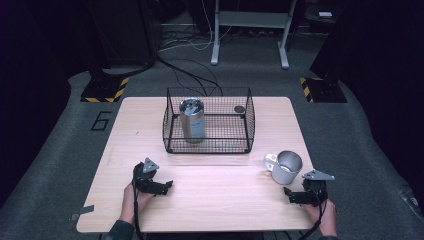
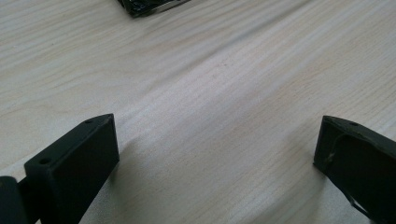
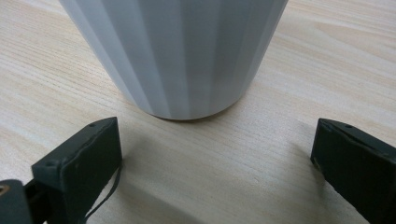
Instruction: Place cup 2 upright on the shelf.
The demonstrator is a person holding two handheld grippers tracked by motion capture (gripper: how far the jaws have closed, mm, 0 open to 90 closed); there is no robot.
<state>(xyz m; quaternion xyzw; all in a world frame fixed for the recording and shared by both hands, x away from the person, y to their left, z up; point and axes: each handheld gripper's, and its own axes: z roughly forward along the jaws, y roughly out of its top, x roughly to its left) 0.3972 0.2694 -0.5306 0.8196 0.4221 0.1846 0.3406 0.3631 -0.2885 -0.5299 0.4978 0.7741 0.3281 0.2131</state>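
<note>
Two black handheld grippers, left gripper [image 1: 168,184], right gripper [image 1: 287,194], grey three-cornered top plates, blocky fingers [image 2: 74,158], trailing black cables

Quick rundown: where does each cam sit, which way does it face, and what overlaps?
High view: above the person's side, facing forward and down on the table; forearms, left gripper, right gripper.
Left gripper view: on the left gripper, facing bare tabletop; open jaws.
Right gripper view: on the right gripper, facing the mug; open jaws.
Shared: the mug, high and right gripper views.

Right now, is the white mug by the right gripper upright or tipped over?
Upright. The mug stands on its base on the table, its open mouth facing up, handle to the side.
</note>
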